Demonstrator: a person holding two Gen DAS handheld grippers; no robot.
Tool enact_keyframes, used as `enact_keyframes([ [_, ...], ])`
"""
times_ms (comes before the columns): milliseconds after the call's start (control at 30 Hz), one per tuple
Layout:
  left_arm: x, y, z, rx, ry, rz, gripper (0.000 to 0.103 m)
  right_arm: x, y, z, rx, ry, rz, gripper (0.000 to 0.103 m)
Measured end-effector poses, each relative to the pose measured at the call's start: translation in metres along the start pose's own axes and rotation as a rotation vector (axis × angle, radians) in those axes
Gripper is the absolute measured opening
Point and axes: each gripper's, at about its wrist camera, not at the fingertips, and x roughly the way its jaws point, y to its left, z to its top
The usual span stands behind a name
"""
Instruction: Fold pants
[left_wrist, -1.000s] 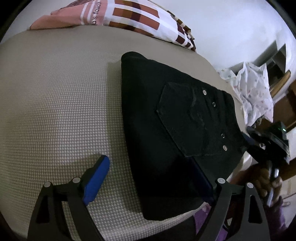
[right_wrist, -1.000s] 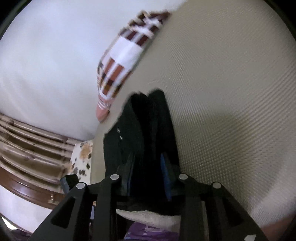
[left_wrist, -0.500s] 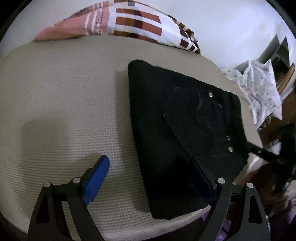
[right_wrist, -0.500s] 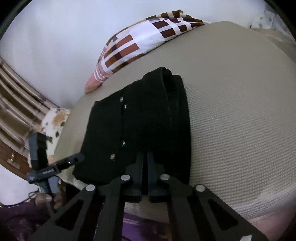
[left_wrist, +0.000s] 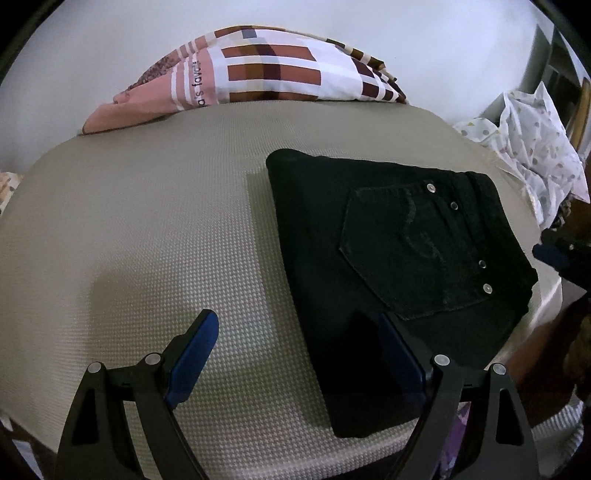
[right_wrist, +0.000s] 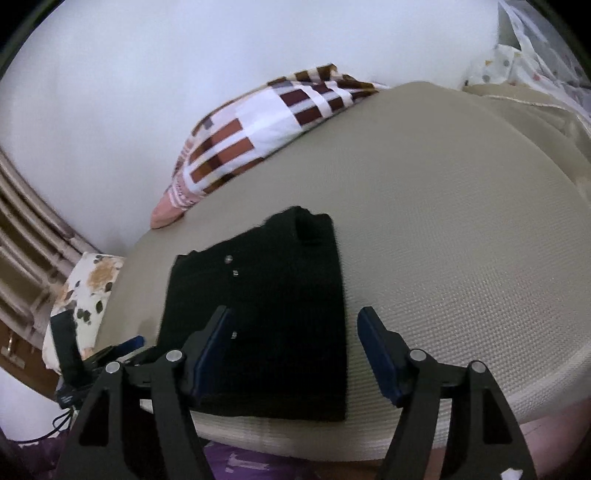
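Since the black jeans (left_wrist: 388, 266) are lying in a neat small stack near the bed (left_wrist: 147, 229) edge, we are nearly finishing; our left gripper (left_wrist: 295, 354) and right gripper (right_wrist: 295, 347) are both hanging wide, holding nothing, the right jaws just having been opening.

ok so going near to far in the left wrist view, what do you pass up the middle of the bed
left tongs → folded black pants → bare beige mattress → checked pillow → white wall
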Motion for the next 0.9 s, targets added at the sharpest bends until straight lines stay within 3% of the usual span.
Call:
enact_keyframes([
  [467, 0.011, 0.007, 0.012, 0.01, 0.033, 0.04, 0.087, 0.046, -0.008, 0.0, -0.004, 0.118, -0.01, 0.071],
  [700, 0.025, 0.016, 0.02, -0.031, 0.108, -0.107, 0.087, 0.052, -0.009, 0.002, -0.014, 0.127, 0.035, 0.073],
  [767, 0.028, 0.017, 0.023, -0.026, 0.121, -0.156, 0.087, 0.054, -0.011, 0.004, -0.021, 0.147, 0.09, 0.085],
  [900, 0.039, 0.025, 0.028, -0.044, 0.177, -0.26, 0.087, 0.06, -0.001, 0.008, -0.099, 0.218, 0.077, 0.094],
])
